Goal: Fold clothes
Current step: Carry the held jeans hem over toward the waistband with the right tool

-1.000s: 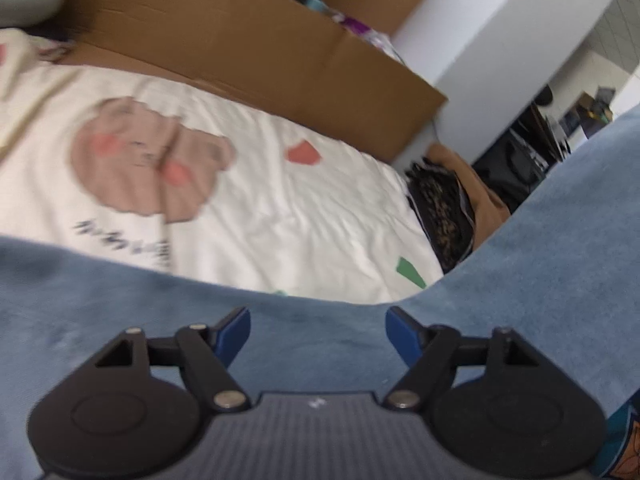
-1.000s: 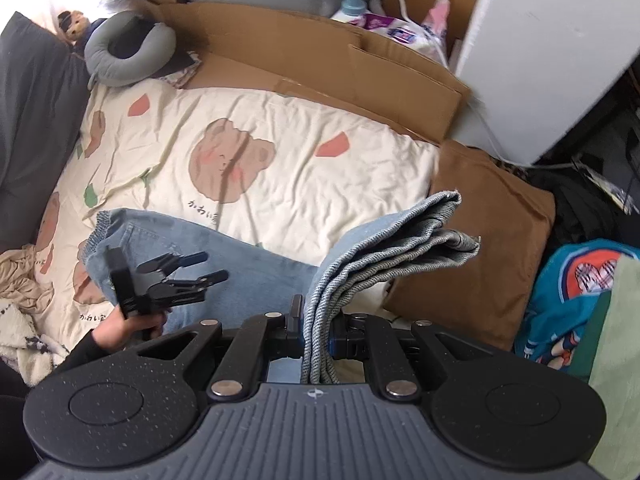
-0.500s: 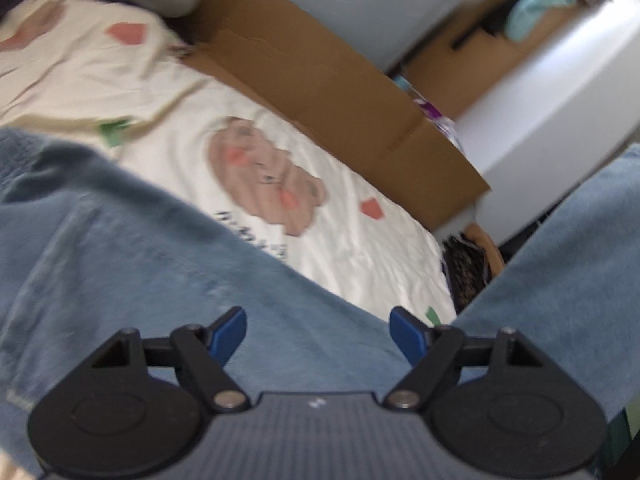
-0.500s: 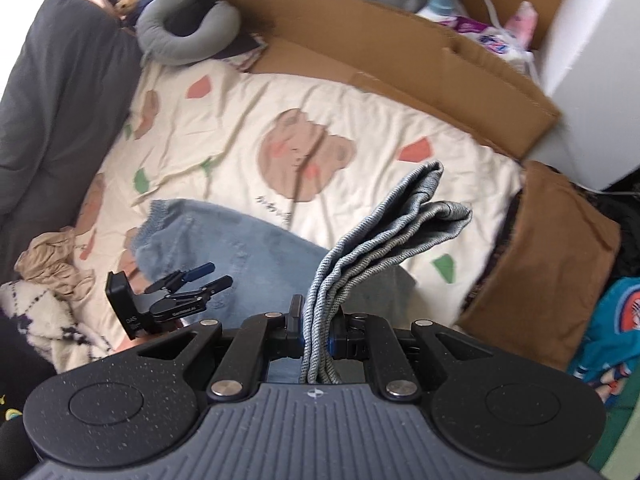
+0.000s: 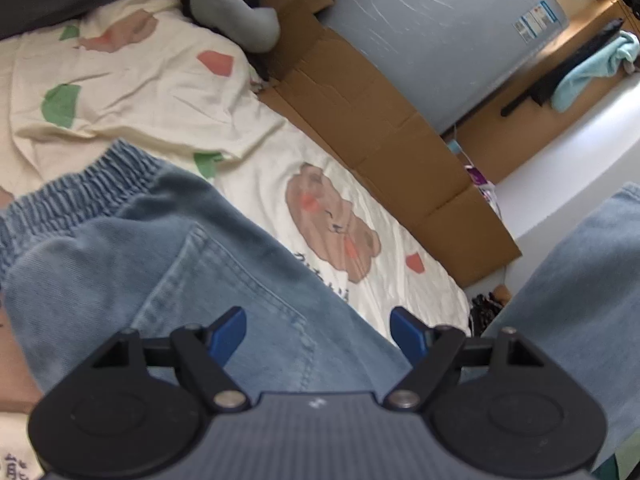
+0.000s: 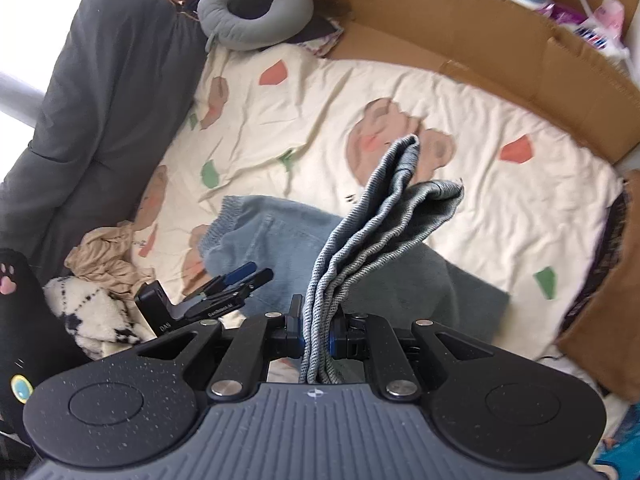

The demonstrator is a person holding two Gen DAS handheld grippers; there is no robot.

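moved: your right gripper (image 6: 316, 338) has swung from over the brown cushion edge to over the middle of the bear-print sheet (image 6: 500, 216), carrying the hems with it; your left gripper (image 5: 318, 330) now looks over the waistband end, where a second ago it saw only flat denim.
jeans: the jeans (image 6: 280, 240) lie on the bear-print sheet, elastic waistband (image 5: 76, 196) toward the grey neck pillow (image 6: 256, 12), legs running from it toward the sheet's brown cushion end, where they rise to your right gripper.
long axis: roughly along the sheet, from the pillow end to the cardboard (image 6: 480, 28) corner end.
hems: the stacked leg ends stand up out of your right gripper and flop toward the printed bear.
right gripper: clenched on the bunched leg ends, pointing steeply down at the sheet.
left gripper: released, blue pads (image 5: 228, 330) wide apart, nothing pinched; it hovers low over the seat of the jeans, beside the back pocket seam, tilted gently down.
left hand: hidden behind the gripper body in the right wrist view.
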